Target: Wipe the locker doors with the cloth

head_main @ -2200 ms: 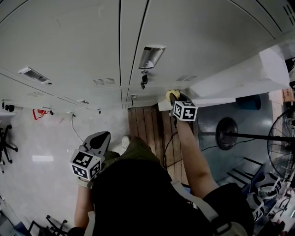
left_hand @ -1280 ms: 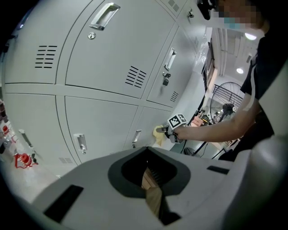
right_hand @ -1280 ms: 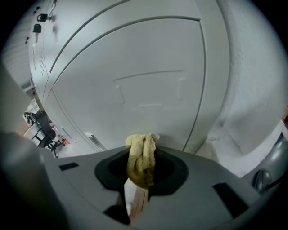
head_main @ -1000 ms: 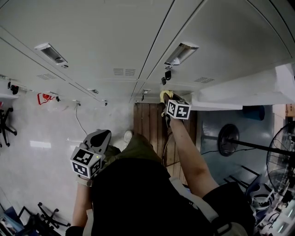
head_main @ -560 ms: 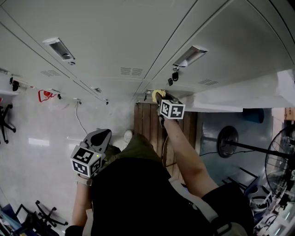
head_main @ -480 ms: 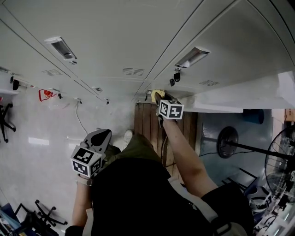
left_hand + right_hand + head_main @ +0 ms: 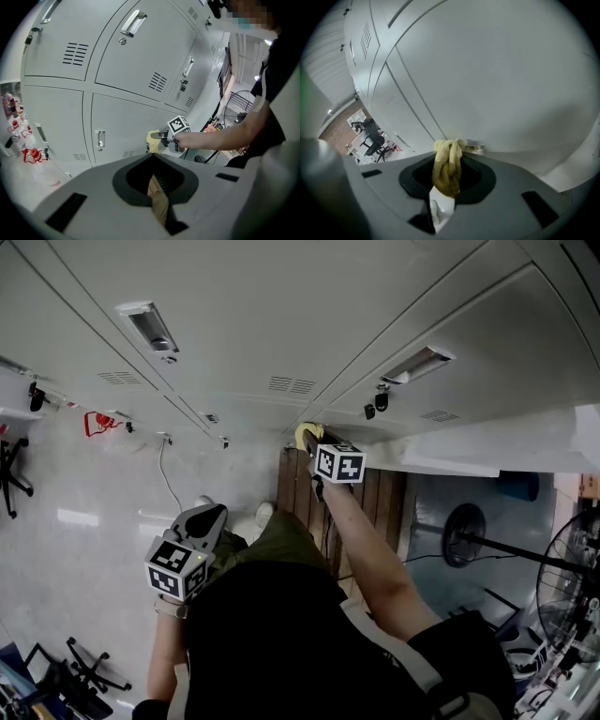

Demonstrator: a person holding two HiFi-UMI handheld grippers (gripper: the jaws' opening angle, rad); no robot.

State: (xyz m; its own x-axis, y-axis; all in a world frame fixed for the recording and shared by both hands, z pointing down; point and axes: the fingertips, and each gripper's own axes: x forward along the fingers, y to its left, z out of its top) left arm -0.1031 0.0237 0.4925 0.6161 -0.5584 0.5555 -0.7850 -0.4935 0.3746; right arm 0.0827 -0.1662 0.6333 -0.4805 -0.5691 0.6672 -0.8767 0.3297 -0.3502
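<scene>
pinching yellow cloth, right gripper holds it against locker door

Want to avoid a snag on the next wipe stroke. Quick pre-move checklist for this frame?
1. Cloth gripped by right gripper: ok, jaws shut on the bunched yellow cloth.
2. Cloth in contact with locker door: ok, its tip looks pressed against the panel.
3. Stroke path free: not ok, a small metal fitting sits right beside the cloth.
4. Left gripper out of the way: ok, jaws together with nothing between them, held low at the person's side.
5. Which parts of the door are already wiped: cannot tell.
</scene>
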